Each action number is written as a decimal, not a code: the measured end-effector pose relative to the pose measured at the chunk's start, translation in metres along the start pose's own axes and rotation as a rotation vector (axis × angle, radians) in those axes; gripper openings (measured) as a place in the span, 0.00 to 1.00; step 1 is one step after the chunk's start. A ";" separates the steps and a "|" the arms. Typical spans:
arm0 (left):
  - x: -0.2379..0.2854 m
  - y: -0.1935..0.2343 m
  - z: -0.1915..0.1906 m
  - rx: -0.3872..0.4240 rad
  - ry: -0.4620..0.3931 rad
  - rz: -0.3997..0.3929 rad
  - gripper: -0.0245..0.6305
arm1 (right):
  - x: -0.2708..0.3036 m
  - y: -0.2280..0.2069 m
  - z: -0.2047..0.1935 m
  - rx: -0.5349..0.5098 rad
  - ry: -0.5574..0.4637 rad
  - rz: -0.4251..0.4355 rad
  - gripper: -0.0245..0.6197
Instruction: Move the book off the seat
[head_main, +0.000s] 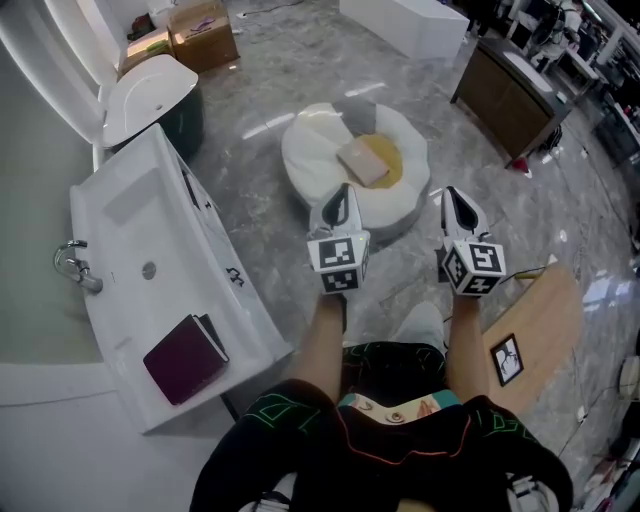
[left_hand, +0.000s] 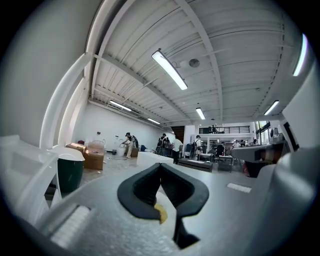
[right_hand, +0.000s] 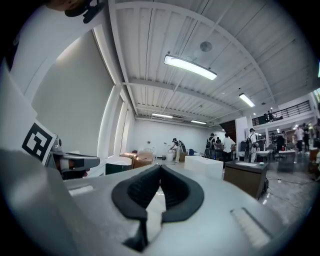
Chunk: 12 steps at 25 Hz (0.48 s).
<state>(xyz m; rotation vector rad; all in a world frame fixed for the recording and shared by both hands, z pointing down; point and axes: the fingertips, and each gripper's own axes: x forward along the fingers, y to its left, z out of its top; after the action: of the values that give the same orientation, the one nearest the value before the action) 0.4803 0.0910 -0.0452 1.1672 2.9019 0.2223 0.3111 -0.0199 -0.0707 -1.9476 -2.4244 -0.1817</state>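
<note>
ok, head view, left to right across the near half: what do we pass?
Faucet → purple book → left gripper → right gripper. The tan book on the seat overlaps the left gripper's span, so it is left out.

The book (head_main: 362, 160) is tan; the seat (head_main: 310, 150) is white with a yellow centre. The floor (head_main: 260, 90) is grey veined marble. A notebook (head_main: 185, 357) is maroon, the bathtub (head_main: 130, 200) white.

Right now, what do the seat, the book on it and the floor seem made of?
Seat: soft white fabric or plush, puffy rounded lobes. Book: tan matte cover, likely paper or card. Floor: polished grey marble-look stone or tile, veined, reflecting lights.
</note>
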 end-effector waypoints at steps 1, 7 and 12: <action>0.001 0.003 0.000 -0.005 0.000 0.007 0.05 | 0.004 0.002 -0.001 -0.002 0.000 0.010 0.04; 0.032 0.003 -0.025 0.008 0.032 0.008 0.06 | 0.039 -0.008 -0.025 0.027 0.014 0.049 0.04; 0.090 -0.001 -0.048 0.014 0.095 0.033 0.06 | 0.085 -0.054 -0.054 0.087 0.060 0.052 0.04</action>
<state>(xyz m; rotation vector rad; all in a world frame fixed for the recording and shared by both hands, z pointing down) 0.4119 0.1458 0.0061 1.2406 2.9720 0.2657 0.2370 0.0450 -0.0129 -1.9371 -2.3013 -0.1285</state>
